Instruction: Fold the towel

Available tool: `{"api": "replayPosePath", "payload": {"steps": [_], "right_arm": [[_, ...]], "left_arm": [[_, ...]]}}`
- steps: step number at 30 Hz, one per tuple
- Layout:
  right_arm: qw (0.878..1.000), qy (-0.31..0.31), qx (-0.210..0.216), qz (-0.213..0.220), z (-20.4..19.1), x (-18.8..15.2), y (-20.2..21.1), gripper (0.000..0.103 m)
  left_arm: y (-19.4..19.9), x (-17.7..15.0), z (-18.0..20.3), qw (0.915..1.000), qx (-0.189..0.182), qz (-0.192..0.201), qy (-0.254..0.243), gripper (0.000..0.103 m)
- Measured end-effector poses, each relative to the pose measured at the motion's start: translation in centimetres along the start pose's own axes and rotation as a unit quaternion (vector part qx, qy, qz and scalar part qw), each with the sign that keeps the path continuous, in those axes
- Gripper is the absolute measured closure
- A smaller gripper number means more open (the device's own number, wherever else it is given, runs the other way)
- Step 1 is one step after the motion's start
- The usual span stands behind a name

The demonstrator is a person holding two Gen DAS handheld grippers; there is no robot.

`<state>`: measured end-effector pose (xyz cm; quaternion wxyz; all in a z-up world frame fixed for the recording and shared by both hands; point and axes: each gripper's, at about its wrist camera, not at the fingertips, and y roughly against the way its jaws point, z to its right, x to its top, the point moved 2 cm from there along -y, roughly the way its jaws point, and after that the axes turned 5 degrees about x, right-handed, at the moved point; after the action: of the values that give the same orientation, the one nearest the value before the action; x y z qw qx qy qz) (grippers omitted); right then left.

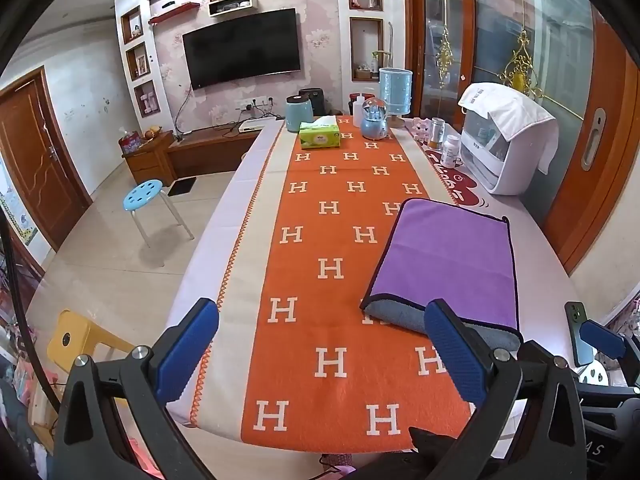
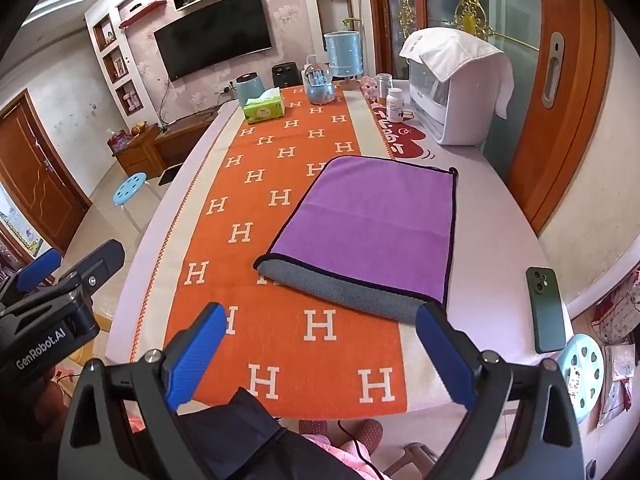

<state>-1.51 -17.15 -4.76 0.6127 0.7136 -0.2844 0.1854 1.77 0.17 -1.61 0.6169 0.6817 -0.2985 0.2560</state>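
Observation:
A purple towel (image 1: 448,256) with a dark hem lies folded over on the table, its grey underside showing along the near edge; it also shows in the right wrist view (image 2: 368,224). My left gripper (image 1: 320,312) is open and empty above the orange runner, its right finger just in front of the towel's near edge. My right gripper (image 2: 320,316) is open and empty, held just short of the towel's near edge. The left gripper also shows at the left of the right wrist view (image 2: 60,280).
An orange H-patterned runner (image 2: 280,340) covers the table's middle. A dark green phone (image 2: 546,308) lies at the near right. At the far end stand a green tissue box (image 2: 264,109), a kettle (image 2: 248,88), a snow globe (image 2: 318,84), bottles (image 2: 394,104) and a white appliance (image 2: 452,92).

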Motion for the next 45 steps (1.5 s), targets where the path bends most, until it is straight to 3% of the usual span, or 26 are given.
{"api": "replayPosePath", "payload": {"steps": [13,28,38,45], "right_arm": [[1.000,-0.010,-0.004,0.000,-0.1,-0.2,-0.2,0.007],[0.999,-0.050,-0.018,-0.012,-0.6,-0.1,-1.8,0.007],[0.997,-0.057,-0.044,-0.008,0.2,-0.4,-1.6,0.007],[0.996,-0.055,-0.065,-0.005,1.9,-0.6,-1.9,0.007]], "left_arm": [[-1.5,0.1,-0.2,0.9999,-0.005,-0.013,-0.007,0.001],[-4.3,1.4,-1.3,0.9974,-0.056,-0.036,-0.025,0.001],[-6.2,2.6,1.2,0.9902,-0.109,-0.051,-0.071,0.001],[-7.6,3.3,3.4,0.9863,-0.125,-0.049,-0.096,0.001]]}}
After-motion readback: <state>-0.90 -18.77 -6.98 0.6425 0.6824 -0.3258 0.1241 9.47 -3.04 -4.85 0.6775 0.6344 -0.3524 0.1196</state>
